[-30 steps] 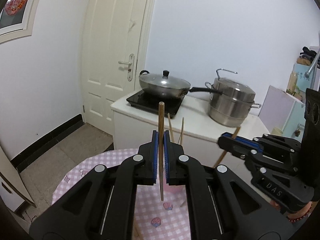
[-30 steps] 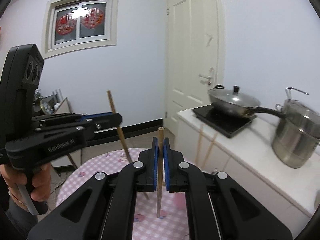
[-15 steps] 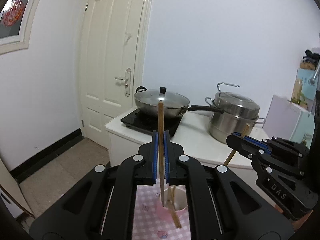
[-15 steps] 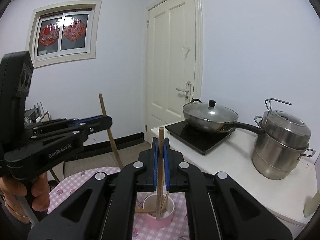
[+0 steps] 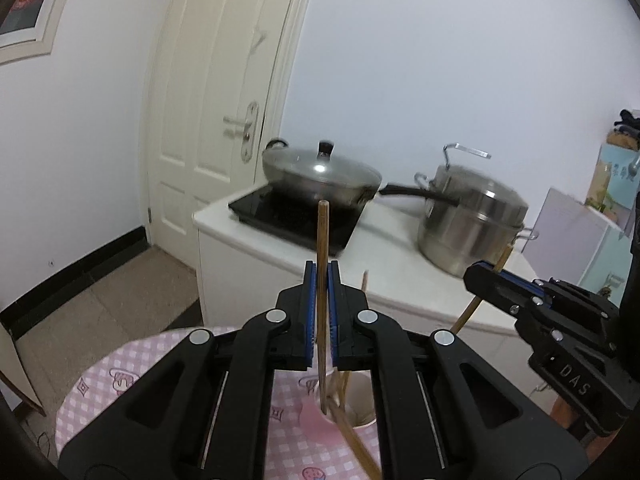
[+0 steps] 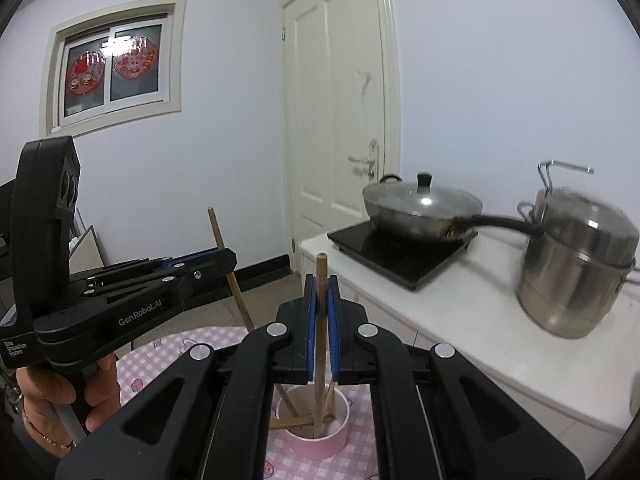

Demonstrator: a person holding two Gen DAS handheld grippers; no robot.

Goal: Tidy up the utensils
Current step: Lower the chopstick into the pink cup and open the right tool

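My left gripper (image 5: 322,270) is shut on an upright wooden chopstick (image 5: 322,236). Its lower end dips to the left rim of the pink cup (image 5: 362,416) on the table. My right gripper (image 6: 320,280) is shut on a second chopstick (image 6: 320,272), whose tip stands inside the pink cup (image 6: 320,450). Several chopsticks lean in that cup. Each view shows the other tool: the right gripper (image 5: 476,276) with its slanted stick (image 5: 474,308), and the left gripper (image 6: 228,256) with its stick (image 6: 218,232).
The round table wears a pink checked cloth (image 5: 120,380). Just behind it stands a white counter (image 6: 460,320) with a black hob, a lidded wok (image 6: 420,204) and a steel steamer pot (image 6: 576,272). A hand (image 6: 52,400) holds the left tool. A shut door (image 5: 208,120) is further back.
Both grippers have moved forward and down with their chopsticks. The pink cup has come into sight under the fingers, and the lower ends of the sticks now reach into it.
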